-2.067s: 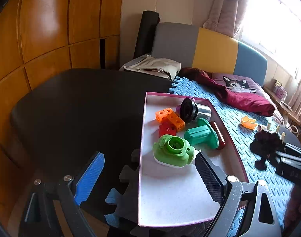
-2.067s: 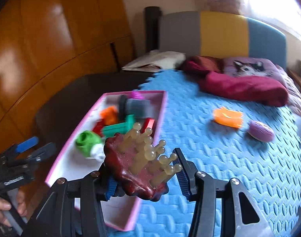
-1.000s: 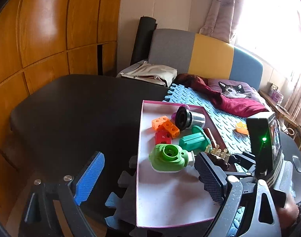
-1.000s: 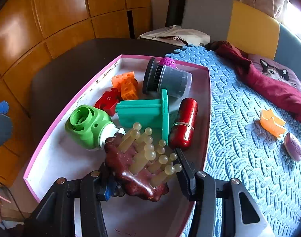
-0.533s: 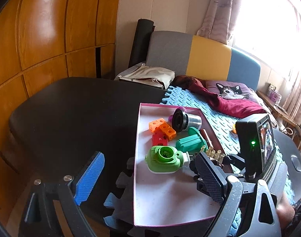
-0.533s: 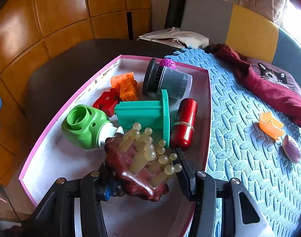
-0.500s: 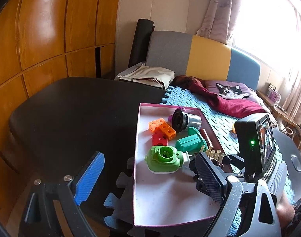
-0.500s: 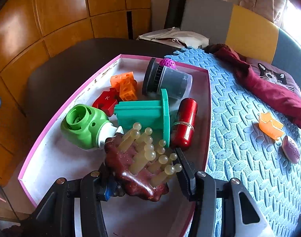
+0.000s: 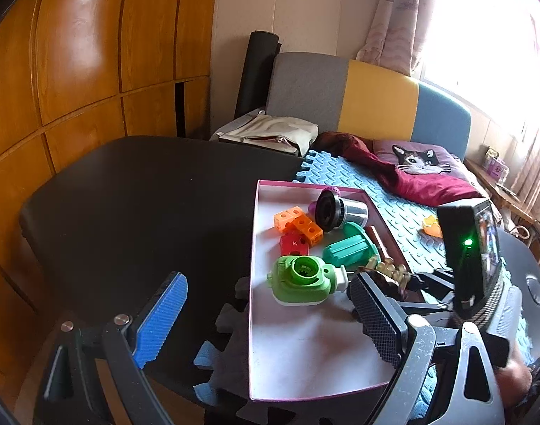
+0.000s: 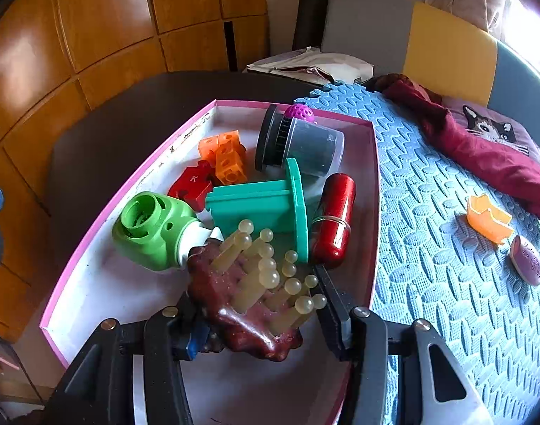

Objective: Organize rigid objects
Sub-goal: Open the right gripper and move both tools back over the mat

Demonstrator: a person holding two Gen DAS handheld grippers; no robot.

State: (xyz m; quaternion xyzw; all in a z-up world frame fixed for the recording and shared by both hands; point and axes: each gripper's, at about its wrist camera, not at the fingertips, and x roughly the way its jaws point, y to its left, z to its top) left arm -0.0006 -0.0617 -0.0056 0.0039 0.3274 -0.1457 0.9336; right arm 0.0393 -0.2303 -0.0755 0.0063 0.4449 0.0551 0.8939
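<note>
My right gripper [image 10: 259, 315] is shut on a dark red massager with pale knobbed pegs [image 10: 248, 290], low over the near part of the pink-rimmed white tray [image 10: 92, 276]. In the tray lie a green toy camera [image 10: 153, 230], a teal spool [image 10: 262, 205], a red capsule [image 10: 335, 219], orange cubes [image 10: 223, 159], a red piece [image 10: 192, 184] and a clear jar with a black lid [image 10: 298, 145]. My left gripper [image 9: 270, 322] is open and empty, left of the tray [image 9: 305, 361]; the massager [image 9: 390, 272] shows behind its right finger.
An orange crown-shaped piece [image 10: 489, 219] and a purple oval [image 10: 526, 260] lie on the blue foam mat [image 10: 429, 248] to the right. A maroon cat cushion [image 10: 489, 148] sits at the back. The tray rests partly on a black table [image 9: 146, 205].
My right gripper has carried the massager from above the mat to over the tray and lowered it close to the green camera and teal spool. The left gripper stays open.
</note>
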